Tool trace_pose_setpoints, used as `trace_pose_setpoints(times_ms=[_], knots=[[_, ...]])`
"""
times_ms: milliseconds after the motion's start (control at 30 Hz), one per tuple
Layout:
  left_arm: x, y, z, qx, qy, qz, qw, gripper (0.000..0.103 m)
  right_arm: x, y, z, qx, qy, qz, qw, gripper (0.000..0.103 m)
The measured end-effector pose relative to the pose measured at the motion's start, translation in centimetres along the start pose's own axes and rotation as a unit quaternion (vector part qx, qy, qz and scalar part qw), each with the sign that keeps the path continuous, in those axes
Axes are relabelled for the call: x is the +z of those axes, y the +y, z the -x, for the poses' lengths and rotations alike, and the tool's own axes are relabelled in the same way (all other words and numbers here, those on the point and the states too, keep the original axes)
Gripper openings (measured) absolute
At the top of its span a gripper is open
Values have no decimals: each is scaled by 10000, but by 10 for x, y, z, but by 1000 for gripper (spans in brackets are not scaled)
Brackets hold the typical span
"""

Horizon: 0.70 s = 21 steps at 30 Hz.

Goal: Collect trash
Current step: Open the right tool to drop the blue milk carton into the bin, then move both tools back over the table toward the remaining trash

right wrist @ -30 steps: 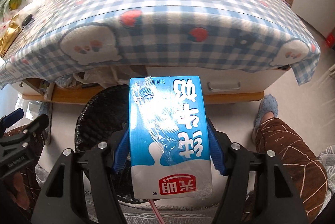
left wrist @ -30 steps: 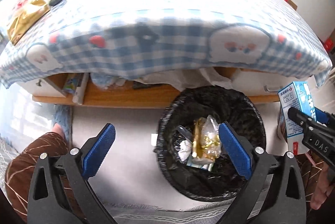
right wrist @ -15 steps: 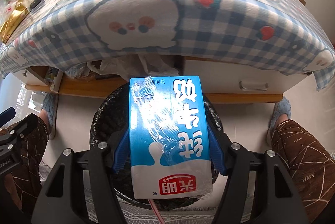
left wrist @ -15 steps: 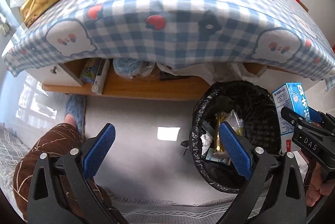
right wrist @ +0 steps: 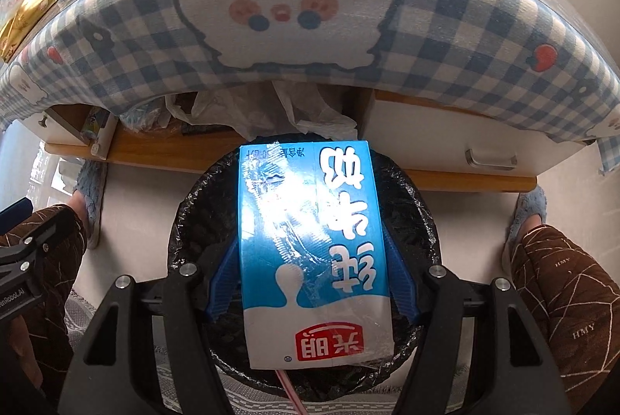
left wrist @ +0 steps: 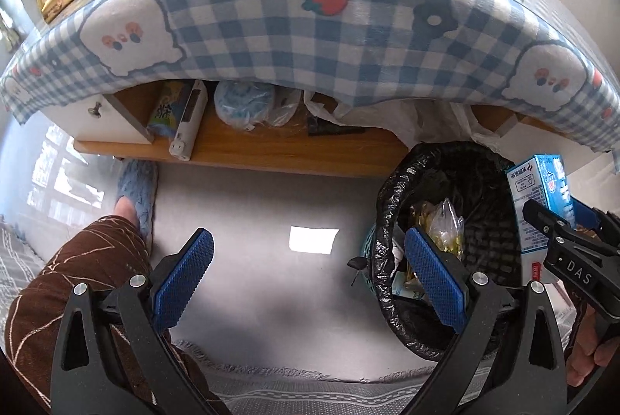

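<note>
The table (right wrist: 310, 39) with its blue checked cloth fills the view beyond both grippers. Below and ahead of the right gripper's jaws stands the black-lined trash bin (right wrist: 418, 221), its mouth directly under the milk carton (right wrist: 310, 240). The carton sits between the right gripper (right wrist: 310, 279) pads, its long axis running forward along the fingers, upside down, a pink straw trailing at the near end. Those jaws are opening now and gaps show beside the blue pads (right wrist: 223, 279), so the hold looks released; a drop straight into the bin seems the step in hand. The left gripper (left wrist: 310, 283) hangs wide apart and empty, the bin off to its right. The carton is blue and white, glossy, with a red label.
</note>
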State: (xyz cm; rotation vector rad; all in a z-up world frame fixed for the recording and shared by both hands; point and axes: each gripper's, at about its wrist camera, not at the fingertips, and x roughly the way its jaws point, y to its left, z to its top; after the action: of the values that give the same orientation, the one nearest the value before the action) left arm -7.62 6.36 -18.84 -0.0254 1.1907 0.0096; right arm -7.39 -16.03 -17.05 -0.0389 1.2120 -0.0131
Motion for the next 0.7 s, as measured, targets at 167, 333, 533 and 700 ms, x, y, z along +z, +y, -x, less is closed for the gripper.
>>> trace_pose_setpoints(times_ms=[167,333,533,700], knots=[[-1,-5,0,2,8,-26,10000,97,1,-2,7,-84,-120,-15,9999,83],[-1,-11,8,-57,-78,-64,9999,97,2,-14,20,-153,-242,-97,9995,91],[1,-28,27,-150,-238,-217,9994,97,5,-36,43,-222,-465,-250,9984,94],[6,-43,47,-269,-402,-331,9983,97,11,-54,65,-295,-699,-335,9966,94]])
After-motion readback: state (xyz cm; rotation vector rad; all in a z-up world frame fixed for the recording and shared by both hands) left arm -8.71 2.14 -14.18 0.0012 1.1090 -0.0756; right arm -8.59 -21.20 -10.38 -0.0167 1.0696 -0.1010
